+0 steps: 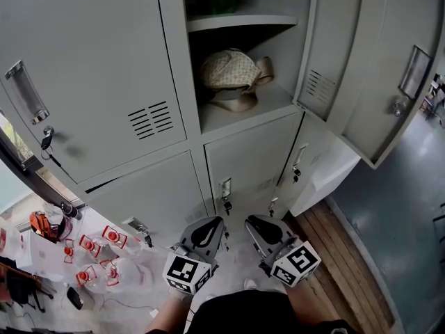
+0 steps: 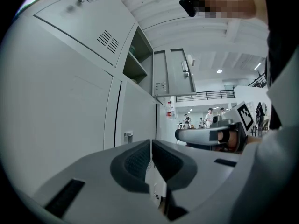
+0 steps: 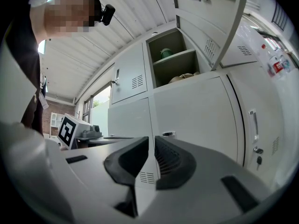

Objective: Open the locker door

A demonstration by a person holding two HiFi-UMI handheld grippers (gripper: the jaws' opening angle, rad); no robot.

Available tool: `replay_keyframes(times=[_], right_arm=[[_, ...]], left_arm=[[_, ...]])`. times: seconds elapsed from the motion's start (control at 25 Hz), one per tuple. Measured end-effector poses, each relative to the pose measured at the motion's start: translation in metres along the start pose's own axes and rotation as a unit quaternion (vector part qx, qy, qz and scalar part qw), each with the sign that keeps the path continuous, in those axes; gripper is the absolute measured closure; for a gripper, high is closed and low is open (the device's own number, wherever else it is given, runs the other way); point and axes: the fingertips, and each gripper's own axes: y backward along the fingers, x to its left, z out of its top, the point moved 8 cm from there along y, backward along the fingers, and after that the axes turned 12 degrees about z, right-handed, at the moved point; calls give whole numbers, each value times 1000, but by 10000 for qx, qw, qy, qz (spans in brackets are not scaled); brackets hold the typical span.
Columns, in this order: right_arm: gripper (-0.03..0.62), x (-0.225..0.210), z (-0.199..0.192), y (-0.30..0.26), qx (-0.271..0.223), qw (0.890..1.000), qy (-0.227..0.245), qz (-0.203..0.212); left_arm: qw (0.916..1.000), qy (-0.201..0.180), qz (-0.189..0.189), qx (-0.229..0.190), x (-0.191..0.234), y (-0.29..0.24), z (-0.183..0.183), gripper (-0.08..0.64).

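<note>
The upper right locker door (image 1: 375, 68) stands swung wide open to the right, its handle (image 1: 415, 72) facing out. Behind it the open compartment (image 1: 278, 103) holds a beige bag (image 1: 233, 75) under a shelf (image 1: 240, 23). My left gripper (image 1: 212, 223) and right gripper (image 1: 254, 223) hang side by side low in front of the lower lockers, well below the open door and touching nothing. Both are shut and hold nothing. In the left gripper view the left gripper (image 2: 151, 146) points along the locker fronts toward the open door (image 2: 175, 76). The right gripper (image 3: 154, 141) faces the lockers under the open door (image 3: 210, 22).
A closed upper locker (image 1: 90, 82) with handle and hanging keys (image 1: 45, 139) is at the left. Closed lower lockers (image 1: 250, 165) carry keys too. Several red-labelled bottles (image 1: 97, 256) lie on the floor at the left. A wooden strip (image 1: 341, 256) runs along the right.
</note>
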Motion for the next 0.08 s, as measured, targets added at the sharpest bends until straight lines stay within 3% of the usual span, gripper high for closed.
replay_keyframes(times=[0.08], right_arm=[[538, -1, 1, 1, -4, 10000, 8, 1]], left_arm=[[10000, -21, -20, -26, -1, -2, 2, 535]])
